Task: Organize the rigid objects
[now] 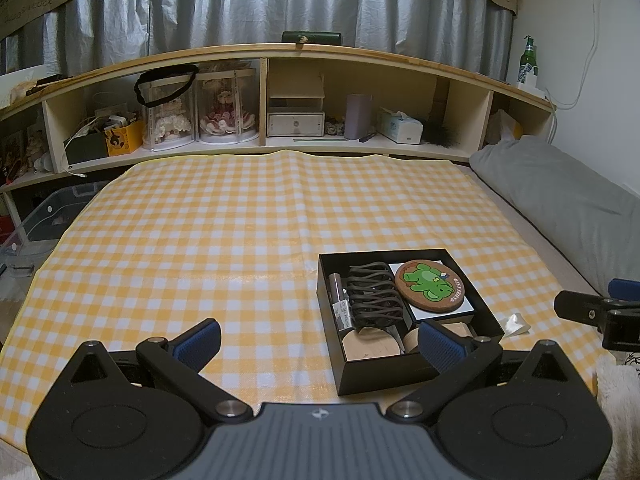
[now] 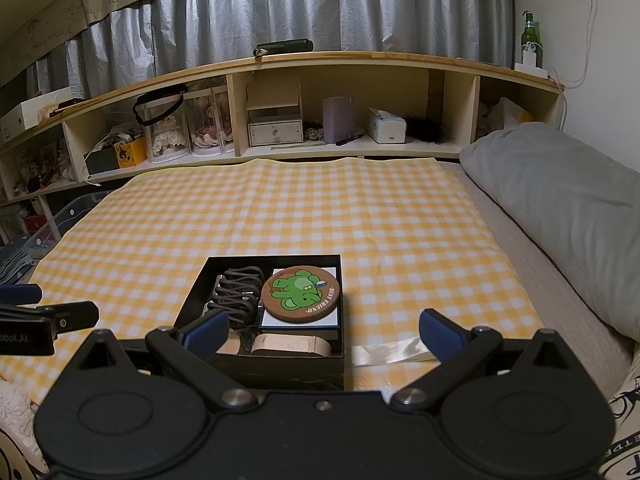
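A black open box [image 1: 384, 376] [image 2: 276, 364] lies on the yellow checked cloth [image 1: 200, 240] [image 2: 320, 208]. Inside it are a round cork coaster with a green cartoon figure [image 1: 430, 286] [image 2: 300, 294], a dark hair claw clip [image 1: 372, 296] [image 2: 236, 292], a small silver tube [image 1: 340, 300] and pale wooden pieces [image 1: 372, 346] [image 2: 292, 344]. My left gripper [image 1: 320, 340] is open, held low with the box near its right finger. My right gripper [image 2: 324, 330] is open just behind the box's near wall. Neither holds anything.
A strip of clear wrapping [image 2: 392, 352] [image 1: 516, 322] lies right of the box. A grey pillow [image 2: 560, 216] [image 1: 568, 200] borders the cloth on the right. A cluttered wooden shelf [image 1: 264, 96] [image 2: 280, 100] runs along the back, with a green bottle [image 2: 531, 38] at its right end.
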